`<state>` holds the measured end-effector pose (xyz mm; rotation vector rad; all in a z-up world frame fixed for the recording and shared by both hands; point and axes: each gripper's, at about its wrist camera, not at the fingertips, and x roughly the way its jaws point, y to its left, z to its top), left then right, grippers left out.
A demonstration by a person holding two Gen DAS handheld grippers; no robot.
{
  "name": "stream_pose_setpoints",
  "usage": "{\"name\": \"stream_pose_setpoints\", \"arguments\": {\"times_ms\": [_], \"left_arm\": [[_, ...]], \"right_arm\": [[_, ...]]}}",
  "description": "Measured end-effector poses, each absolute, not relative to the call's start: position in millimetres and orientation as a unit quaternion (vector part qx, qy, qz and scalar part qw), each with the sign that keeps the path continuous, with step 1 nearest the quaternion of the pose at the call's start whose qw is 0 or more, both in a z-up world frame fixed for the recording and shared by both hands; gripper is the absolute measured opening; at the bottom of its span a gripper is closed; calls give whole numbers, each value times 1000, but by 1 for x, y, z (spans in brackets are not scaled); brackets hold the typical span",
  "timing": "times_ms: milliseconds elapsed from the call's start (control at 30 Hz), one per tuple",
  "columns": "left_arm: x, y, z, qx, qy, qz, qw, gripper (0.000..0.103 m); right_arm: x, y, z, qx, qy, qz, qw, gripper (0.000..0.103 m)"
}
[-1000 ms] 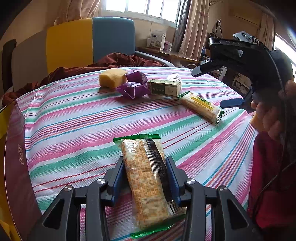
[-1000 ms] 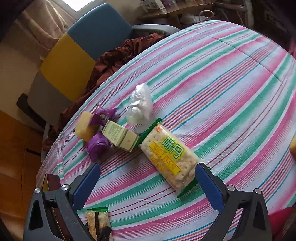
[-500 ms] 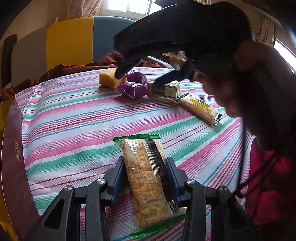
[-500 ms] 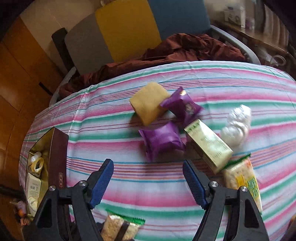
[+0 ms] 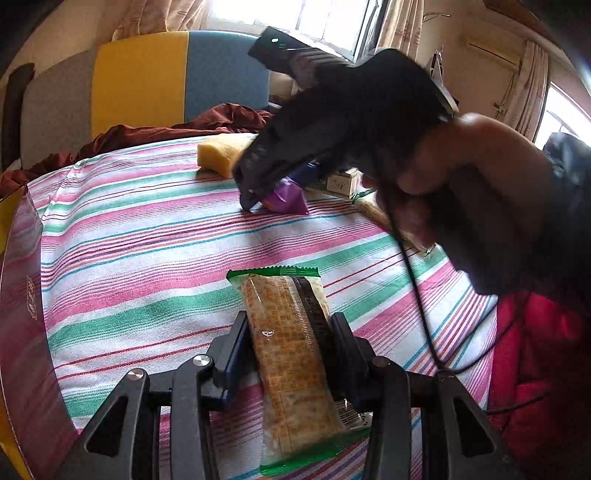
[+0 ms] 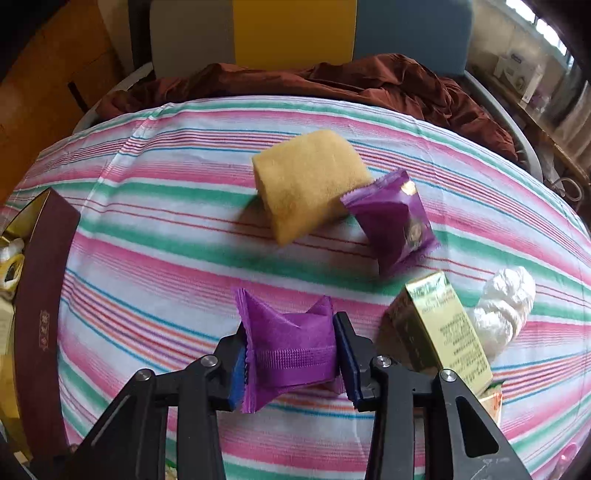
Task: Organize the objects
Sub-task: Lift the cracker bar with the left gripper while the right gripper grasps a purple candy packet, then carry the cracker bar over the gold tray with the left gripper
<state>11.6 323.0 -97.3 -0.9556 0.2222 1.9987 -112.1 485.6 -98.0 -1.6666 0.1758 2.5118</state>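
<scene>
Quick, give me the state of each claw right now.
Left claw: closed on the cracker packet.
Right claw: has just been closing, now pinching the purple snack packet between its pads.

Daylight glares through the window (image 5: pixel 295 22); fisheye edges bend and darken; slight motion blur.
</scene>
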Motion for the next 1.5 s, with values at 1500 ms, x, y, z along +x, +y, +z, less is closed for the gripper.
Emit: {"name": "stream_pose_setpoints", "arguments": {"times_ms": [1500], "left_arm": [[44, 300, -44, -352, 118, 837, 402, 41]], "right_arm": [[-49, 481, -103, -557, 77, 826, 21, 47]]}}
